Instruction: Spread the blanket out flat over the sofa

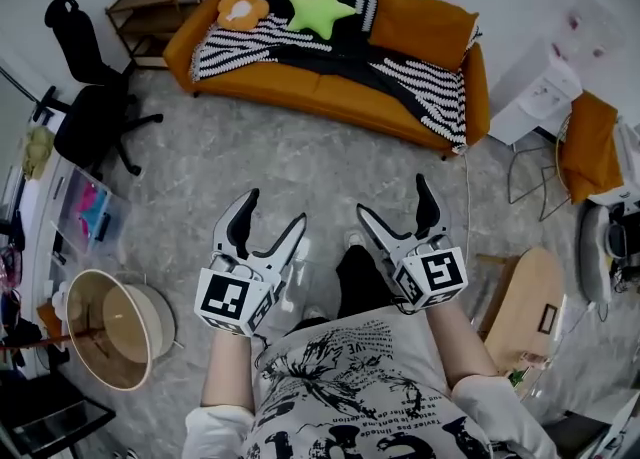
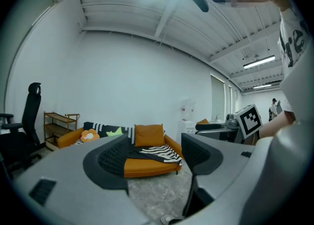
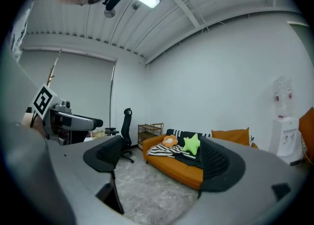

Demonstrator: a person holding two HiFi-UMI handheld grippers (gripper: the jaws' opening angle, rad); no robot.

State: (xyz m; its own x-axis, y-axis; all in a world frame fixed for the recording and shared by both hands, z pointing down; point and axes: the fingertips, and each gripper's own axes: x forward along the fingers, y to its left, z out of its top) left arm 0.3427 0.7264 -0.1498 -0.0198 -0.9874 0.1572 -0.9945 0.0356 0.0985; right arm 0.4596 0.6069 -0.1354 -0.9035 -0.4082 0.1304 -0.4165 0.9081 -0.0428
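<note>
You are holding left gripper (image 1: 275,207) and right gripper (image 1: 392,195) open, empty, well off the sofa (image 1: 330,99); the blanket (image 1: 422,79) is lying across it, seemingly needing smoothing

I have the left gripper (image 1: 275,209) and right gripper (image 1: 392,197) over the grey floor (image 1: 300,162), well apart from the orange sofa (image 1: 335,97) — jaws spread, nothing between them. The striped blanket (image 1: 425,82) lies across the sofa's seat and backrest, with a green star cushion (image 1: 320,7) and a flower cushion (image 1: 243,9) on it.
</note>
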